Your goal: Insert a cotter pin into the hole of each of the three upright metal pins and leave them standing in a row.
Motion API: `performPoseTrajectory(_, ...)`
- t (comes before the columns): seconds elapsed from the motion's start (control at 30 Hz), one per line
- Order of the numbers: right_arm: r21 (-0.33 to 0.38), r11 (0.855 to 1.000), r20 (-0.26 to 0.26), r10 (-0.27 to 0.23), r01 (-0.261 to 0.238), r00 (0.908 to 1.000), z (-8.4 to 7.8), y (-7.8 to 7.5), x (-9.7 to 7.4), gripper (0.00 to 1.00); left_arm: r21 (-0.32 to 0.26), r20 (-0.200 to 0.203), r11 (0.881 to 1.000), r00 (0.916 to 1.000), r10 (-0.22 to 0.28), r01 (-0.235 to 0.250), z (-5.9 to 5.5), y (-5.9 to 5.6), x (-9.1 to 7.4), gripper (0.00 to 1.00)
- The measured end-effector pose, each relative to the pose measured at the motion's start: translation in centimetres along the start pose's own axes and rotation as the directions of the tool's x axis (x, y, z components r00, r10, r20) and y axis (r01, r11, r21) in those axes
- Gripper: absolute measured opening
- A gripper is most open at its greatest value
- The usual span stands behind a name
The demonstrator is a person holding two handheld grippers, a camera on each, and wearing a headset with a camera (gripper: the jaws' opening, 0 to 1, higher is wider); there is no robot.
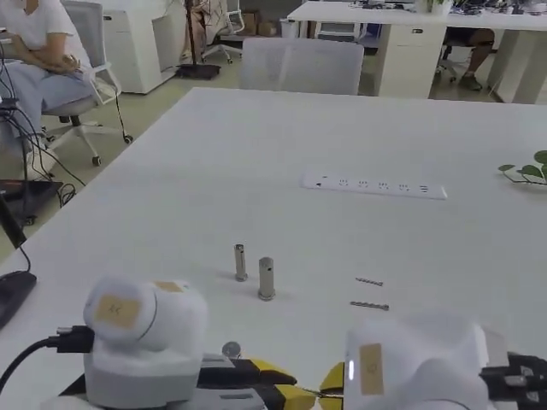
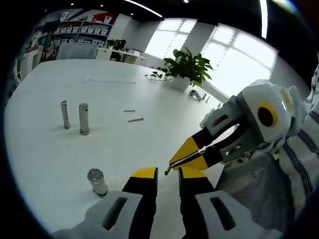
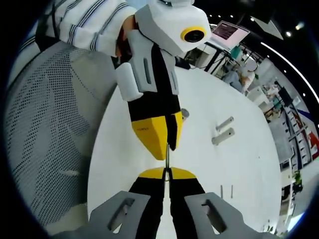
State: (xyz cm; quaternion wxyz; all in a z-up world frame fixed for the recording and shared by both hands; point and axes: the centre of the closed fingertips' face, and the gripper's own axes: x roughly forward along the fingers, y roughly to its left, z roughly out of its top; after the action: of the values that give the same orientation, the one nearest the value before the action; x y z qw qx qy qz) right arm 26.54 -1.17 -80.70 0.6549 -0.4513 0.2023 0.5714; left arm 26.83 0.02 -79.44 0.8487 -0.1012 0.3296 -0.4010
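The right tool (image 3: 168, 173) is pinching a cotter (image 3: 167, 152) at one end, its jaws pressed together on it, so the wire is sticking forward. The left tool (image 2: 168, 173) is facing it with its jaws a little apart, and the free end of the cotter seems to be reaching into the gap between them. I am judging the cotter as very light, thin, and easy to bend or let slip. It is best gripped near the head, leaving free the tip that must enter the hole.

Just beside the left tool a near pin (image 2: 97, 181) is standing on the desk (image 1: 256, 154). Farther off, a thin pin (image 1: 240, 261) and a thick pin (image 1: 266, 278) are standing close together. They look like solid metal, stiff and steady, but a sideways push is probably toppling them. To their right a spare cotter (image 1: 369, 281) and a second cotter (image 1: 369, 305) are lying flat. A power strip (image 1: 373, 185) is lying beyond.
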Motion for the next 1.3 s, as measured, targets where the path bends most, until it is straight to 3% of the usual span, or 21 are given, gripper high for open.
performPoseTrajectory(0.5,-0.003,1.000,0.004,-0.004,0.004,1.0000,0.08,0.25,-0.10,0.02,-0.056,-0.016,0.998,0.9997,-0.017,0.016,-0.28,-0.20,0.11,0.03)
performPoseTrajectory(1.3,-0.015,1.000,0.007,-0.005,0.005,1.0000,0.27,0.30,-0.26,0.02,-0.151,-0.027,0.988,0.9987,-0.043,0.038,-0.37,-0.41,0.06,0.02)
